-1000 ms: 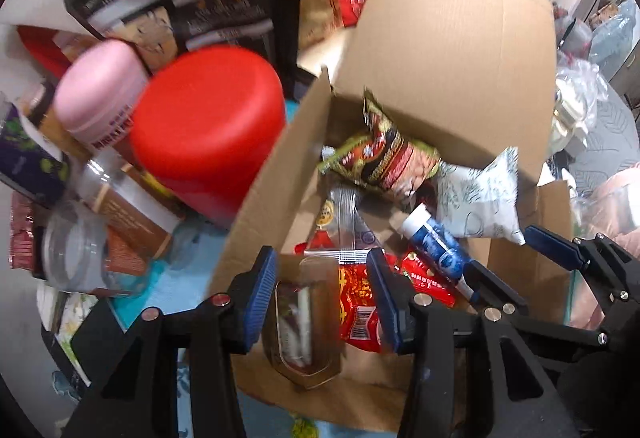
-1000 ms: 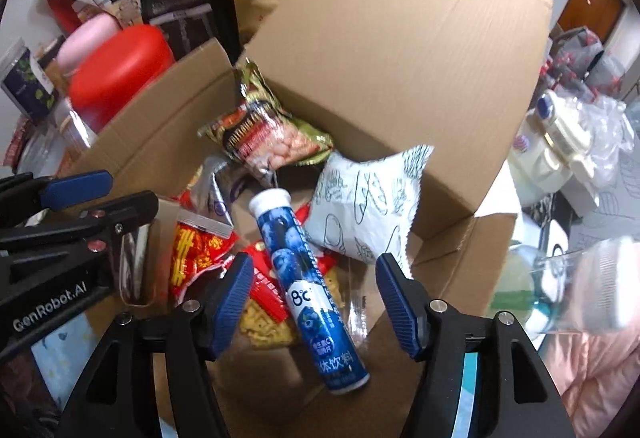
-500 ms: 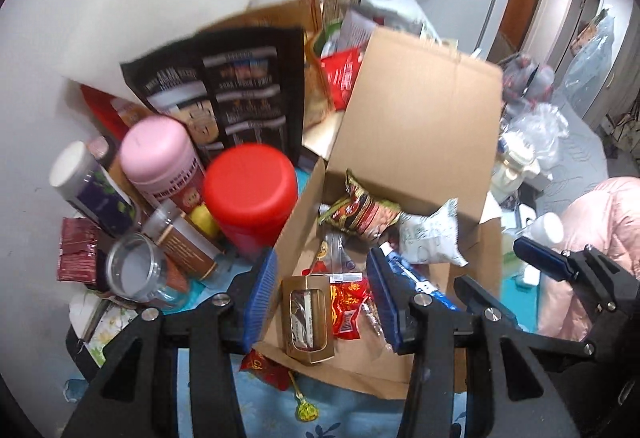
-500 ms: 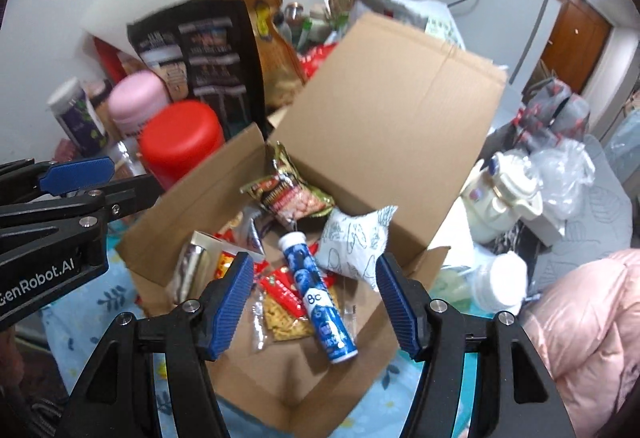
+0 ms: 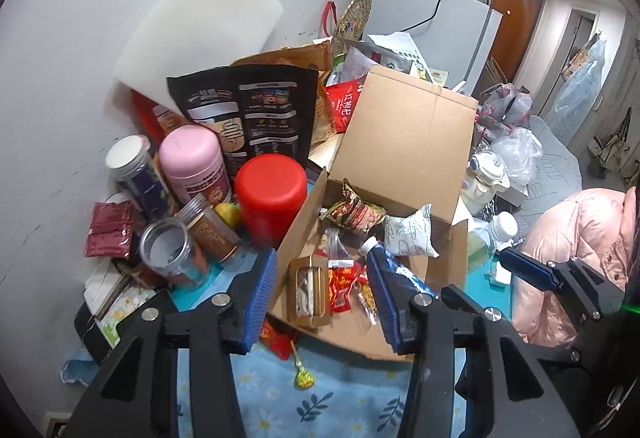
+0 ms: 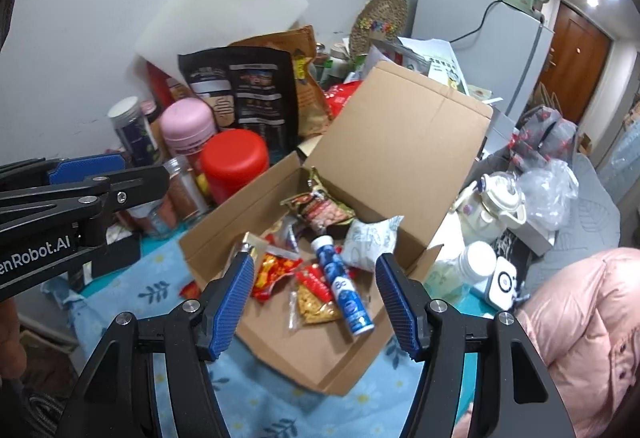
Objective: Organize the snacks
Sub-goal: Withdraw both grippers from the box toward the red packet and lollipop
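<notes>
- My left gripper (image 5: pixel 322 292): blue pads parted partway, gripping nothing, pointing steeply down above the open brown cardboard box (image 5: pixel 404 142).
- My right gripper (image 6: pixel 316 302): jaws wider apart, also empty, tilted down over the same box.
- Snacks are inside the box: blue cylindrical tube (image 6: pixel 340 288) near centre, white pillow-shaped packet (image 6: pixel 370 240) at its 1 o'clock.
- Red round-lidded canister (image 5: pixel 270 196) stands just outside, at the box's 9 o'clock.
</notes>
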Demonstrator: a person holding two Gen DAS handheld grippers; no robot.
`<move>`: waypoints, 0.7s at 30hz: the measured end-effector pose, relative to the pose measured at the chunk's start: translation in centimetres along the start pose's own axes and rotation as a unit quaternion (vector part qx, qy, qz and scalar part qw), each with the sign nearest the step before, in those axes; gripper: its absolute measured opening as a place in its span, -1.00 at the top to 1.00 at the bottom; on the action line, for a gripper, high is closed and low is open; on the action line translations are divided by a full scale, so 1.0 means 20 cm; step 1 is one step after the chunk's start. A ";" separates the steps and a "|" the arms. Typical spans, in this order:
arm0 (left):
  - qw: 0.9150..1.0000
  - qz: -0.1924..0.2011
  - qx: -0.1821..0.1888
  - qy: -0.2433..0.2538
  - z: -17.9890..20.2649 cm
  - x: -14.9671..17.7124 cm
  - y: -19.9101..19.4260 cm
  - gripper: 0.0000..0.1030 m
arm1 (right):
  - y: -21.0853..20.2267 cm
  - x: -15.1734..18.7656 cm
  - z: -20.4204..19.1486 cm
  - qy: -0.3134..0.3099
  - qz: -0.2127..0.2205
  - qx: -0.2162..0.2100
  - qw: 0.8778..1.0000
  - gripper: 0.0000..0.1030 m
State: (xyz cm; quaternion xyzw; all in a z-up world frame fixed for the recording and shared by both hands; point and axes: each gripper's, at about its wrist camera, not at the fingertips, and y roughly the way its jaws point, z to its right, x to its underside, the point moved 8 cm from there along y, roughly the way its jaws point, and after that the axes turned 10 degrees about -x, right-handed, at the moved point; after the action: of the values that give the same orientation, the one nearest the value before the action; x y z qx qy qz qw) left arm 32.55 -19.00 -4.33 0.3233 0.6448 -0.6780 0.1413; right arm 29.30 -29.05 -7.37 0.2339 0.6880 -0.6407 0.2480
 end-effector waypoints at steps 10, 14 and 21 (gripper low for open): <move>1.000 0.007 0.012 0.005 -0.06 0.20 -0.19 0.10 | -0.11 0.18 -0.18 0.001 0.000 -0.031 1.000 -0.24; 1.000 0.002 0.021 0.005 -0.08 0.30 -0.23 0.10 | -0.13 0.26 -0.25 0.000 -0.006 -0.041 0.999 -0.24; 0.999 -0.009 0.033 0.014 -0.09 0.49 -0.28 0.10 | -0.14 0.42 -0.33 0.000 -0.020 -0.054 0.998 -0.24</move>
State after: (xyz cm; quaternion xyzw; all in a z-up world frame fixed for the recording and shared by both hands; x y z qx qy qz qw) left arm 22.31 -14.34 -6.02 0.3316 0.6268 -0.6955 0.1159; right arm 20.80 -22.54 -10.16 0.2064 0.7261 -0.6076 0.2470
